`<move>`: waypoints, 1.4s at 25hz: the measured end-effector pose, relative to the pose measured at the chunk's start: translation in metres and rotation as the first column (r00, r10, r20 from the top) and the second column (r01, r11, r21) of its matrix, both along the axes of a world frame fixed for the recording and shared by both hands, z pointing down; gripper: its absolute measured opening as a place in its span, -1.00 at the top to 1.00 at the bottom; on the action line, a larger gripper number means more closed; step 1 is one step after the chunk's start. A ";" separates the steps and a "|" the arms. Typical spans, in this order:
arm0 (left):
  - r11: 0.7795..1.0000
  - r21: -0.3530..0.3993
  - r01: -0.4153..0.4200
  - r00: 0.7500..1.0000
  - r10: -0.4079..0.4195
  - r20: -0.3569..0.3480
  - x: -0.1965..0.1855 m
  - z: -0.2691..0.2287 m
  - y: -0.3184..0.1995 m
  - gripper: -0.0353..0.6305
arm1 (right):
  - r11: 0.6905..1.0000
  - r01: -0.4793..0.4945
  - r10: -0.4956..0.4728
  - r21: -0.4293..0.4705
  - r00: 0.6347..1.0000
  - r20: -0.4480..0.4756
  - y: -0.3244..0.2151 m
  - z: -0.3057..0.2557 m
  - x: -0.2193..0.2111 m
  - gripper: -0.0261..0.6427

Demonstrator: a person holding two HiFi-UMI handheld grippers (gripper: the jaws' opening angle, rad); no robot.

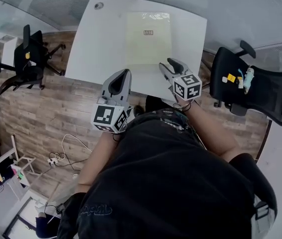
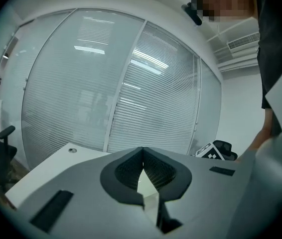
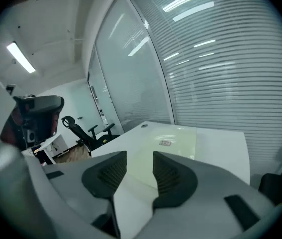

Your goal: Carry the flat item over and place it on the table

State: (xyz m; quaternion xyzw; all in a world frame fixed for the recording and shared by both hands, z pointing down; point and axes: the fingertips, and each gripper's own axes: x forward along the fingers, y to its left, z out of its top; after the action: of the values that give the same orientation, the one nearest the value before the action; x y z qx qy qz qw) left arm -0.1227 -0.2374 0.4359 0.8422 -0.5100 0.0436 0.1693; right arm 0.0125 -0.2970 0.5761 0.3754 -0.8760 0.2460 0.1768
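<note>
A pale yellow flat sheet [image 1: 148, 39] with a small label lies flat on the white table [image 1: 93, 49]. My right gripper [image 1: 170, 63] hovers at the sheet's near edge, over the table's front rim. In the right gripper view its jaws [image 3: 140, 166] stand apart with nothing between the pads, and the sheet [image 3: 173, 143] shows beyond them on the table [image 3: 220, 146]. My left gripper [image 1: 122, 74] is held just off the table's front edge, to the left of the sheet. Its fingertips [image 2: 142, 153] meet, with nothing in them.
A black office chair [image 1: 260, 88] stands at the right of the table, another [image 1: 29, 59] at the left. Cables [image 1: 61, 156] lie on the wooden floor. A glass wall with blinds [image 2: 131, 83] runs behind the table. A round grommet [image 1: 98, 5] sits at the far left corner.
</note>
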 end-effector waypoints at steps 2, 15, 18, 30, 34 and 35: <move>1.000 0.021 -0.010 1.000 0.010 0.002 -0.002 -0.007 0.008 0.85 | 0.998 0.027 -0.028 0.057 0.999 0.018 0.013 -0.024 -0.008 0.50; 0.991 0.110 -0.073 0.997 0.073 0.007 -0.011 -0.038 0.054 0.85 | 0.967 0.107 -0.124 0.230 0.990 0.061 0.091 -0.101 -0.037 0.85; 0.990 0.116 -0.081 0.997 0.081 0.007 -0.013 -0.040 0.060 0.85 | 0.967 0.094 -0.113 0.237 0.991 0.067 0.097 -0.105 -0.040 0.85; 0.986 0.089 -0.139 0.989 0.143 -0.042 0.003 -0.038 0.092 0.85 | 0.966 0.028 -0.046 0.258 0.997 0.063 0.125 -0.119 -0.006 0.85; 0.984 0.091 -0.150 0.987 0.154 -0.040 0.011 -0.040 0.094 0.85 | 0.960 0.033 -0.053 0.278 0.997 0.065 0.132 -0.127 0.008 0.85; 0.984 0.092 -0.153 0.987 0.157 -0.039 0.014 -0.041 0.095 0.85 | 0.959 0.033 -0.054 0.283 0.996 0.066 0.134 -0.129 0.013 0.85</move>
State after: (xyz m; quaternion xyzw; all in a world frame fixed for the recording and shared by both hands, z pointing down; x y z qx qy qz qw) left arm -0.1084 -0.1425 0.3952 0.8868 -0.4403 0.0146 0.1395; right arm 0.0250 -0.1634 0.4470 0.3680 -0.9160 0.1285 0.0947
